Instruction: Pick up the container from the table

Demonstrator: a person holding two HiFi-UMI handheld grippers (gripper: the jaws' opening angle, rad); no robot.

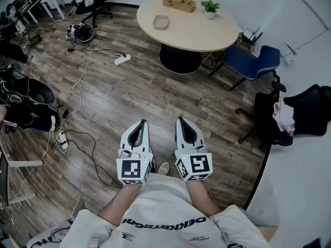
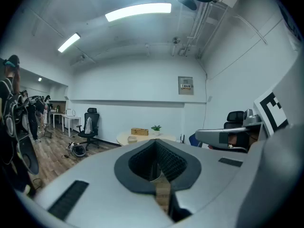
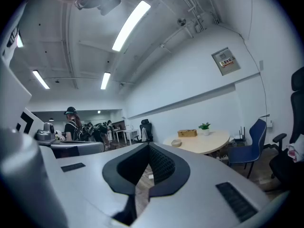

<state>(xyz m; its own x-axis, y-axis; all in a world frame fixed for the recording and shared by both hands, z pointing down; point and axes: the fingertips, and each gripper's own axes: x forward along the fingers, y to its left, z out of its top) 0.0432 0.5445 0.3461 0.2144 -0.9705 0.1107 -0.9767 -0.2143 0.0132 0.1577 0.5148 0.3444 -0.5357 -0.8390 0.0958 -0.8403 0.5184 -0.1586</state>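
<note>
1. Closest in, the person's forearms reach out from a white printed shirt [image 1: 165,221]. They hold the white left gripper [image 1: 139,124] and the white right gripper [image 1: 182,122] side by side over the brown wood-plank floor [image 1: 129,102].
2. The left gripper's jaws are clenched together, with nothing between the black ribbed pads [image 2: 171,160]. The right gripper's jaws are likewise pressed tip to tip and empty; only floor shows through the slit between its pads [image 3: 164,164].
3. Further out, a white power strip [image 1: 122,60] lies on the floor among loose cables.
4. Well apart from both grippers stands the round beige table [image 1: 207,32]. The small shallow beige oval container [image 1: 161,21] rests on the left part of its top, with neither gripper near it.
5. Behind the container sits a light wooden organiser box [image 1: 179,3], with a small green potted plant [image 1: 210,7] just to its right.
6. A blue chair [image 1: 253,62] stands at the table's right side, and a black office chair [image 1: 305,112] stands by the right edge.
</note>
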